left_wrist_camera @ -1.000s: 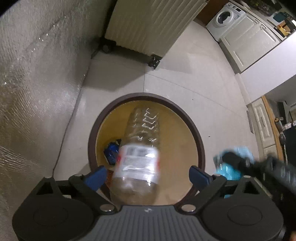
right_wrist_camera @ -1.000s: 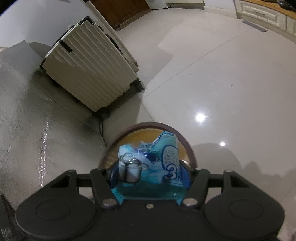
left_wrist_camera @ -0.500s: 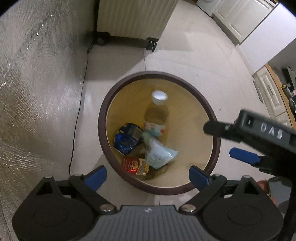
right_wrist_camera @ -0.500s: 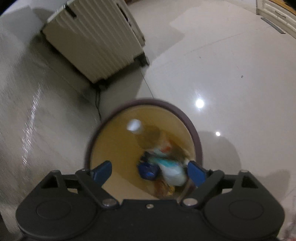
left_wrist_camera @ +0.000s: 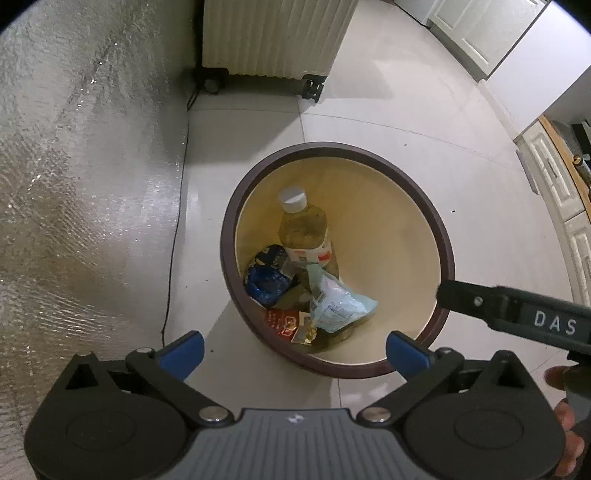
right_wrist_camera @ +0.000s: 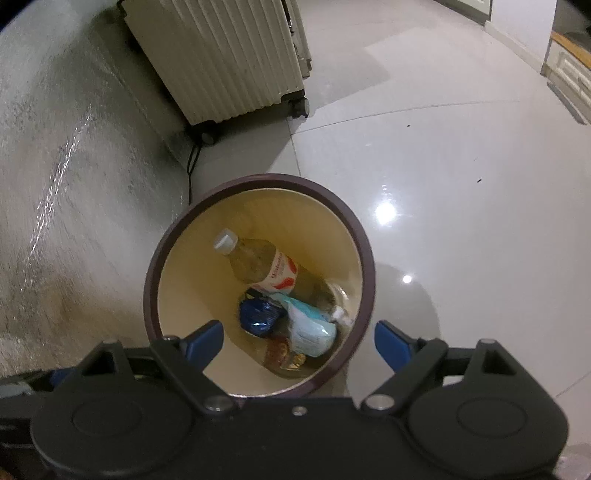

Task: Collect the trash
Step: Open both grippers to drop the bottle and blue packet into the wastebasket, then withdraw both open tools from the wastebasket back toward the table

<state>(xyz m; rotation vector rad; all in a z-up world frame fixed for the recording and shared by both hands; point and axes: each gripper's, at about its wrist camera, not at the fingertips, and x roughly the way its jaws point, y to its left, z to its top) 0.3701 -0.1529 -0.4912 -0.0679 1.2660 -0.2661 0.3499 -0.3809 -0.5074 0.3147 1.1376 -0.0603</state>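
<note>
Plastic bottle and pale-blue wrapper lie inside bin, low at 6 o'clock. Left gripper jaws just widened, right gripper spread; nothing held by either. Risk: bin rim clipped on retreat, bin tipped, trash spilled.

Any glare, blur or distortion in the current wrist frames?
Right wrist view: two bright lamp reflections on the glossy floor tiles, soft blur along the left edge. Left wrist view: sharp on the bin and bottle, no hot spots. Both views: strong fisheye bending and dark corners; the suitcase looks bowed.
</note>
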